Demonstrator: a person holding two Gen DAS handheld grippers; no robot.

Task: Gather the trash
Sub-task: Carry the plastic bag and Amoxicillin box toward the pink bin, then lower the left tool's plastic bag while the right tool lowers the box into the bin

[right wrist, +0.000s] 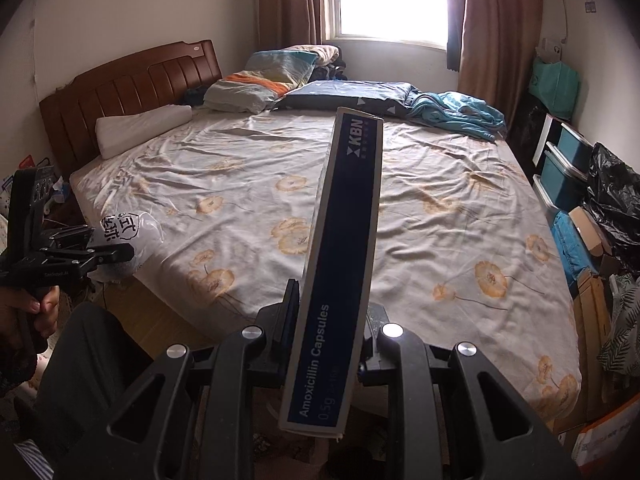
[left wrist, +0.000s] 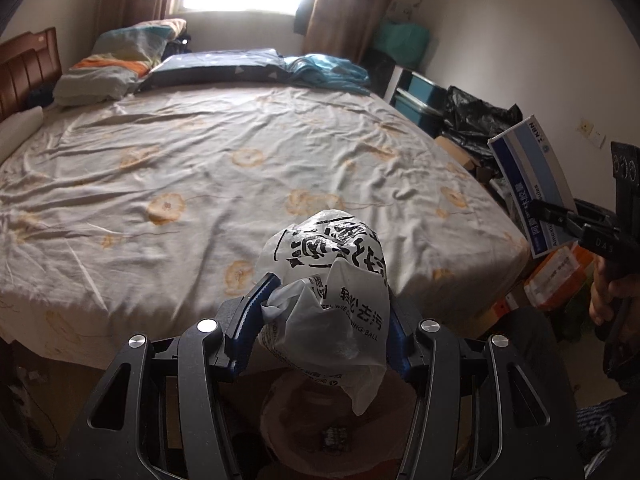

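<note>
My left gripper (left wrist: 326, 312) is shut on a crumpled white plastic bag (left wrist: 332, 280) with black printed characters, held above the near edge of the bed. The same bag (right wrist: 132, 228) and left gripper (right wrist: 106, 250) show at the left of the right wrist view. My right gripper (right wrist: 332, 312) is shut on a flat blue and white medicine box (right wrist: 340, 260) marked "Amoxicillin Capsules", held edge-up over the bed's foot. That box (left wrist: 528, 176) and right gripper (left wrist: 556, 216) show at the right of the left wrist view. A pinkish bin liner (left wrist: 332, 428) lies below the left gripper.
A bed with a flower-print sheet (right wrist: 400, 208) fills the room's middle, with pillows and folded bedding (right wrist: 352, 92) at the far side under the window. Blue storage boxes (right wrist: 564, 168), a black bag (right wrist: 616, 200) and cardboard boxes (left wrist: 556, 276) crowd the right wall.
</note>
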